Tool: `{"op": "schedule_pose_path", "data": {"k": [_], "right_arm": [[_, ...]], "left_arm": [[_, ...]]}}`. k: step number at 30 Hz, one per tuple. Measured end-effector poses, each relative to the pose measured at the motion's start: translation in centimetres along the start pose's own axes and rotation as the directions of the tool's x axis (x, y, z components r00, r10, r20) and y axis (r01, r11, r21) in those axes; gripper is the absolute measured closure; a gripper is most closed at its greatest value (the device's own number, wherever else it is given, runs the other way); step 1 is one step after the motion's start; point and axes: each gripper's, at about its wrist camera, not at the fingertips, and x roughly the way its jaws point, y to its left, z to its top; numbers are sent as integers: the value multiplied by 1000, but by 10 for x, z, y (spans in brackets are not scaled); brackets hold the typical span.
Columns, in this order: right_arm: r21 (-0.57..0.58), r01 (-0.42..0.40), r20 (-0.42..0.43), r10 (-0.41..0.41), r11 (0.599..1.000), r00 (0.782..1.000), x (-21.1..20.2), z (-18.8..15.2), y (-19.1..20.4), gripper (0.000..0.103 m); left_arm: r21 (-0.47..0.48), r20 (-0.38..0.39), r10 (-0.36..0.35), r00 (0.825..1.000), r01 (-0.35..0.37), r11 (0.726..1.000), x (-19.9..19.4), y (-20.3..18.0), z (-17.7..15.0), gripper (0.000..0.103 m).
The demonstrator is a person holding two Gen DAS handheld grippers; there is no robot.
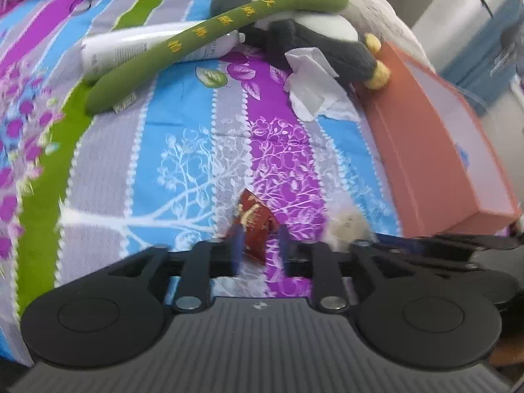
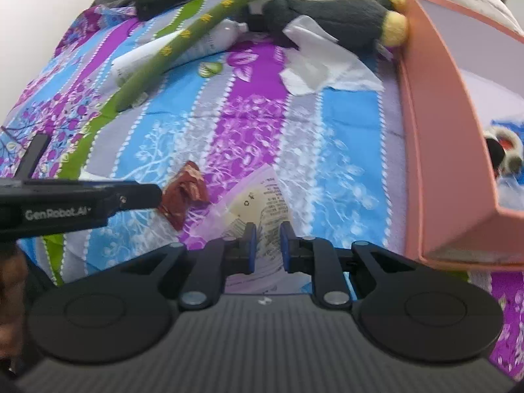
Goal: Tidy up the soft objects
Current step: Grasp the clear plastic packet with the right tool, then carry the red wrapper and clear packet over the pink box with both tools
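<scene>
A crumpled red wrapper (image 1: pixel 253 226) lies on the striped bedsheet between the fingers of my left gripper (image 1: pixel 260 245), which stands open around it. It also shows in the right wrist view (image 2: pixel 183 196) at the tip of the left gripper (image 2: pixel 144 196). My right gripper (image 2: pixel 266 244) is open over a clear printed plastic bag (image 2: pixel 258 199). A green plush snake (image 1: pixel 209 29) and a grey penguin plush (image 1: pixel 324 42) lie at the far end. A small pale fluffy toy (image 1: pixel 347 226) sits beside my left gripper.
A salmon-pink open box (image 2: pixel 445 150) stands on the right, with a small toy (image 2: pixel 501 154) inside. A white tube (image 1: pixel 137 49) lies under the snake. Crumpled white tissue (image 1: pixel 311 82) lies by the penguin. The bedsheet (image 1: pixel 183 150) covers the whole surface.
</scene>
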Motion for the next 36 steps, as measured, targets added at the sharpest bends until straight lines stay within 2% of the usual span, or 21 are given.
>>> {"op": "schedule_pose_path", "data": {"k": [3, 5, 10, 12, 15, 19, 22, 29, 36], "right_arm": [[6, 5, -2, -5, 1000, 1000, -1, -4, -4, 84], [14, 4, -4, -4, 1000, 1000, 0, -6, -6, 84], [31, 1, -2, -1, 1000, 1000, 2, -6, -9, 84], [37, -3, -2, 3, 999, 1000, 3, -6, -11, 84], [46, -13, 4, 13, 999, 1000, 2, -5, -13, 84], [57, -16, 21, 15, 998, 1000, -5, -1, -13, 84], [64, -18, 50, 14, 998, 999, -17, 5, -14, 85], [79, -27, 140, 16, 996, 990, -52, 21, -12, 85], [84, -30, 243, 8, 996, 970, -95, 41, -14, 85]], "left_arm": [[64, 13, 38, 999, -39, 997, 6, -4, 1, 53], [87, 17, 25, 1000, -26, 996, 11, -4, 4, 53], [134, -11, 43, 999, -41, 990, 33, -4, 9, 54], [134, -31, 51, 998, -46, 990, 41, -2, 8, 58], [124, -49, 25, 998, -19, 992, 47, 2, 6, 67], [118, -49, 24, 998, -18, 993, 47, 0, 5, 70], [91, -44, 17, 999, -13, 996, 38, -2, 7, 70], [79, 41, 19, 999, -23, 997, -7, -14, 23, 70], [86, 115, -16, 993, 6, 996, -49, -38, 45, 70]]}}
